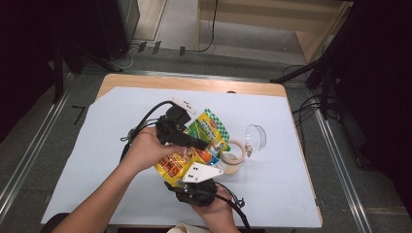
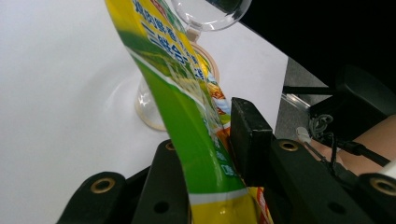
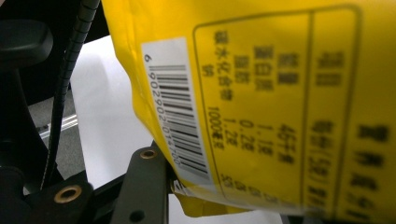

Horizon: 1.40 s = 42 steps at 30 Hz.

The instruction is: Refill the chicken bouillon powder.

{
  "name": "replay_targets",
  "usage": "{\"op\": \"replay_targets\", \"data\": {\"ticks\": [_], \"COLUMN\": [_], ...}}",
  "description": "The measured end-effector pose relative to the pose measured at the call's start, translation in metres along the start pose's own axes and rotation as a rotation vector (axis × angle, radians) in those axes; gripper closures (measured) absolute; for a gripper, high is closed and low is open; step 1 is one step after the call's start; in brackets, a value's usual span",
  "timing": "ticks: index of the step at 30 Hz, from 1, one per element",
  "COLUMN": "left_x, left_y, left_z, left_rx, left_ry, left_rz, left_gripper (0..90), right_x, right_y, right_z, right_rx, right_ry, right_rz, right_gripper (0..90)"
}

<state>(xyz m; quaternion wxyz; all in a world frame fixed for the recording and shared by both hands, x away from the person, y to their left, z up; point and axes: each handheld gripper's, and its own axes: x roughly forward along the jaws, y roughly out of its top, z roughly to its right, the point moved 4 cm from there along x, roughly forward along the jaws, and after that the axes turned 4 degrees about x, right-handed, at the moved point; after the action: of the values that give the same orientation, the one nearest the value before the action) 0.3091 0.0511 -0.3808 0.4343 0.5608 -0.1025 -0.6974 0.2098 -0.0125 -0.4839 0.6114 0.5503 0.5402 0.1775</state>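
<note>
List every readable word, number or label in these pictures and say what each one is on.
"6 902902 014700", last digits uncertain: under the barcode on the yellow snack bag.
"45", "1.1", "0.2", "1.2", "1000": in the bag's nutrition table; its Chinese characters are too blurred.
Front print in the left gripper view: Chinese, unreadable.

We are wearing no sleeves, our forearms showing bare. Each hand-held gripper is showing a black body: the left hand-held gripper is trailing a black cable and carrying a white plate with dark dots; the right hand-held gripper is carrying a pale three-cornered plate with dark dots. In the left gripper view, the black jaws are showing brass-ringed screw holes.
</note>
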Motion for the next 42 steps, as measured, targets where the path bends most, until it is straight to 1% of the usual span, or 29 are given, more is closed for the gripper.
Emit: {"op": "replay_targets", "data": {"ticks": [1,3,4,8,11,13,16,20,23,25,27,28,30,32,33,36,38,39,42], "left_x": [0.001,0.003,0.003,0.006,0.006,0.006,0.007,0.01,0.011,0.013,0.014,0.015,0.016,0.017,0.018,0.018,0.016,0.016,0.013], "left_y": [0.0,0.0,0.001,0.002,0.003,0.003,0.003,0.005,0.006,0.008,0.009,0.009,0.01,0.011,0.011,0.011,0.011,0.011,0.012], "left_z": [0.0,-0.002,-0.003,-0.006,-0.006,-0.006,-0.007,-0.008,-0.009,-0.008,-0.008,-0.008,-0.009,-0.009,-0.009,-0.007,-0.006,-0.005,-0.004], "left_rx": [-0.014,-0.015,-0.026,-0.043,-0.058,-0.059,-0.072,-0.088,-0.093,-0.093,-0.091,-0.093,-0.096,-0.096,-0.094,-0.093,-0.087,-0.083,-0.082], "left_ry": [-0.004,-0.004,-0.007,-0.003,-0.007,-0.01,-0.006,-0.016,-0.02,-0.022,-0.023,-0.026,-0.025,-0.023,-0.024,-0.029,-0.032,-0.031,-0.036], "left_rz": [0.001,-0.008,-0.01,-0.024,-0.032,-0.036,-0.047,-0.059,-0.063,-0.07,-0.077,-0.076,-0.079,-0.08,-0.081,-0.082,-0.064,-0.062,-0.043], "left_gripper": [76.9,76.9,76.9,77.1,77.1,77.3,77.7,78.0,78.0,78.0,78.0,77.9,77.5,76.6,76.0,72.1,68.3,67.3,63.5], "right_x": [0.0,0.0,0.0,0.001,0.001,0.001,0.001,0.003,0.003,0.004,0.005,0.004,0.004,0.003,0.004,0.003,0.002,0.001,-0.001], "right_y": [0.0,0.0,0.0,0.0,0.0,0.0,0.0,0.0,0.0,0.0,0.0,0.0,0.0,0.0,0.0,-0.001,0.0,0.001,0.003], "right_z": [0.0,0.0,0.0,0.002,0.0,-0.001,-0.001,-0.002,-0.002,-0.001,-0.001,0.0,0.001,0.002,0.002,0.003,0.004,0.005,0.008], "right_rx": [-0.003,-0.005,-0.003,0.002,-0.026,-0.045,-0.056,-0.048,-0.049,-0.053,-0.054,-0.05,-0.041,-0.017,0.004,0.027,0.051,0.06,0.067], "right_ry": [-0.003,-0.007,-0.007,-0.014,-0.027,-0.034,-0.032,-0.014,-0.011,0.001,-0.005,-0.008,0.002,0.002,0.006,0.008,0.02,0.017,0.018], "right_rz": [-0.001,-0.005,-0.005,-0.006,-0.012,-0.013,-0.014,-0.024,-0.024,-0.026,-0.036,-0.036,-0.034,-0.035,-0.035,-0.023,-0.008,0.004,0.021], "right_gripper": [65.3,65.0,64.9,63.5,60.3,60.2,58.9,57.6,57.4,55.7,57.3,58.5,61.1,62.4,62.7,63.0,63.0,63.0,62.9]}}
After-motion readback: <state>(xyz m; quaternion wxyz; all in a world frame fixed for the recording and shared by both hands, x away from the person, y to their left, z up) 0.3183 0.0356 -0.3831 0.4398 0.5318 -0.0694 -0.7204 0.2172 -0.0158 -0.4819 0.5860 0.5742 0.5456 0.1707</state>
